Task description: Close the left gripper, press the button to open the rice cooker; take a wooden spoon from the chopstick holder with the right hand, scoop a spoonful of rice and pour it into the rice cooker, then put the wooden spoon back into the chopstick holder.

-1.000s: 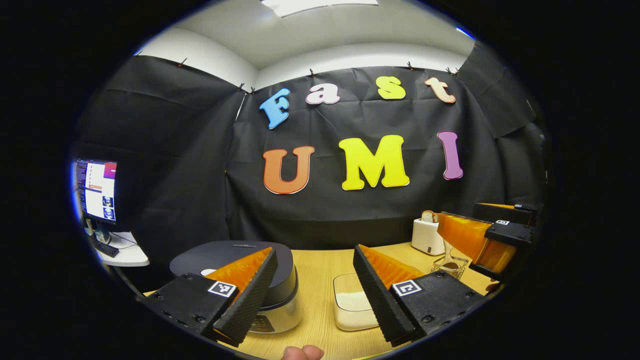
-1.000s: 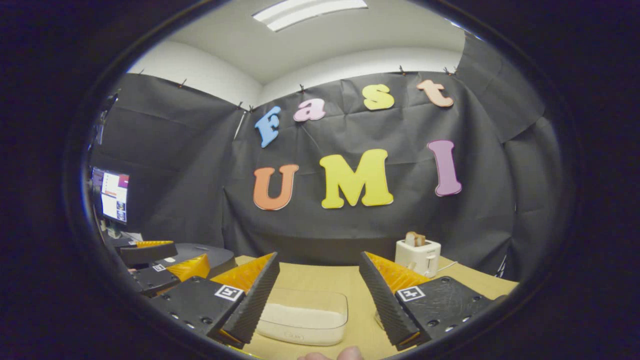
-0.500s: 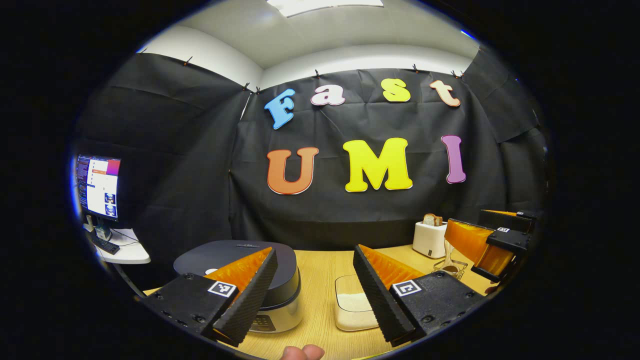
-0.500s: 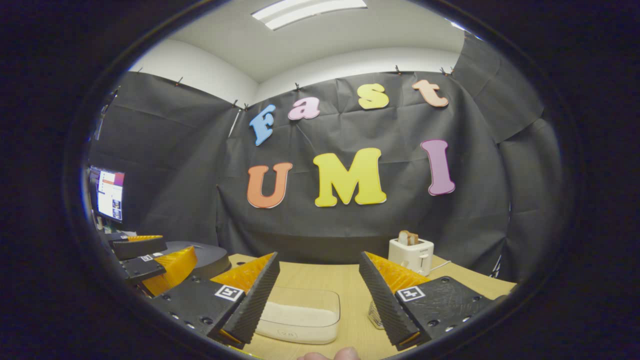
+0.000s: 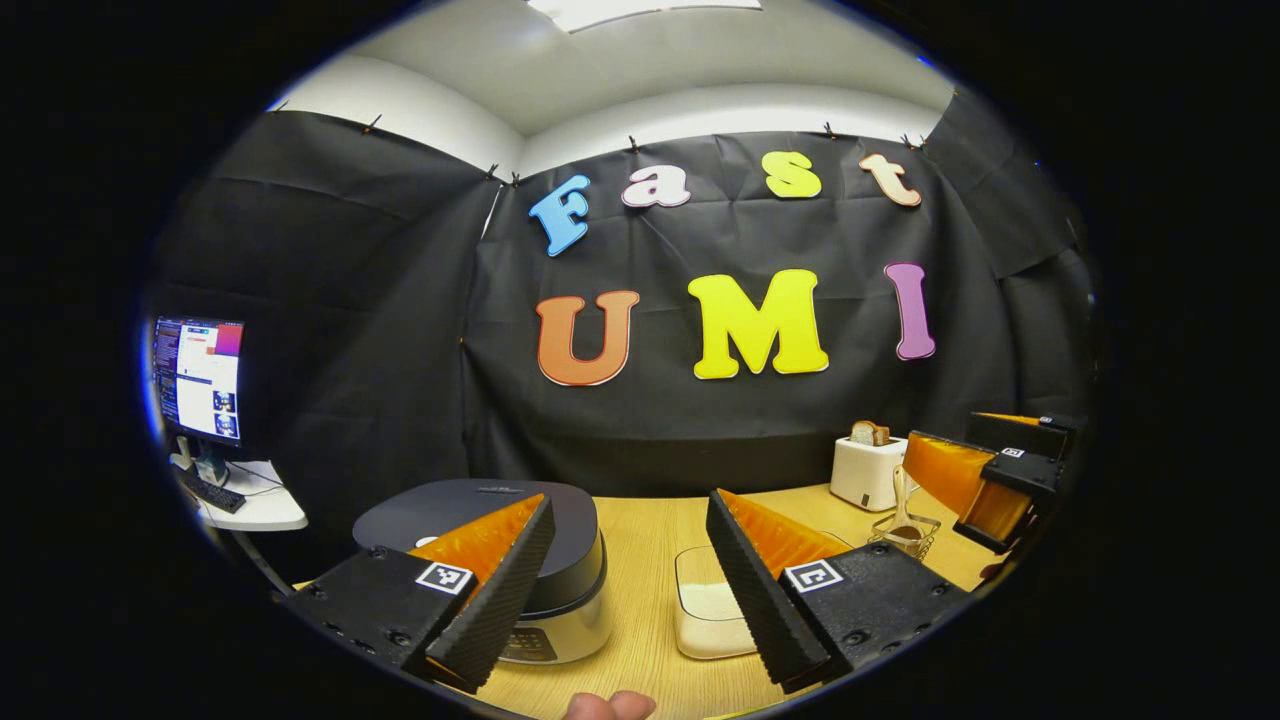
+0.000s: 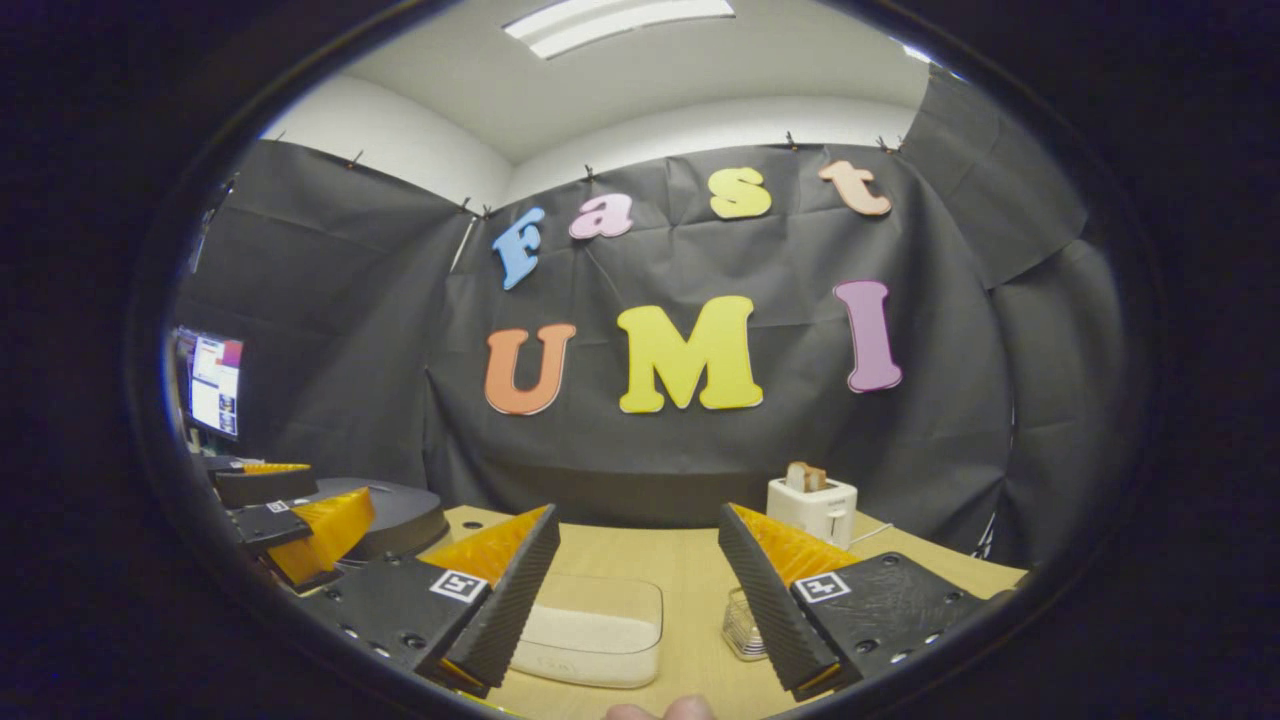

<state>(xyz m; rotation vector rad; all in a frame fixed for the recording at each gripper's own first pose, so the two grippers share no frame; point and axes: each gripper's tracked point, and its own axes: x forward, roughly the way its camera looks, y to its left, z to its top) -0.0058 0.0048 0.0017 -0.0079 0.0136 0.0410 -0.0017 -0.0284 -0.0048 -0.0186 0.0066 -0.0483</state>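
Light comes from a ceiling panel (image 6: 620, 22) overhead, bright enough to blow out white in both views. It falls evenly on the worktop (image 5: 640, 560), which shows only soft, faint shadows. The monitor (image 5: 197, 380) glows and is slightly overexposed. Straight lines bow strongly toward the edges, where the picture darkens and softens. The centre is sharp, without motion blur.

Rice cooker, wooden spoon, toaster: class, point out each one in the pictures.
rice cooker (image 5: 480, 505), left gripper view, on its dark closed lid.
wooden spoon (image 5: 899, 492), left gripper view, on its handle above the wire holder.
toaster (image 6: 810, 508), right gripper view, on its white front.
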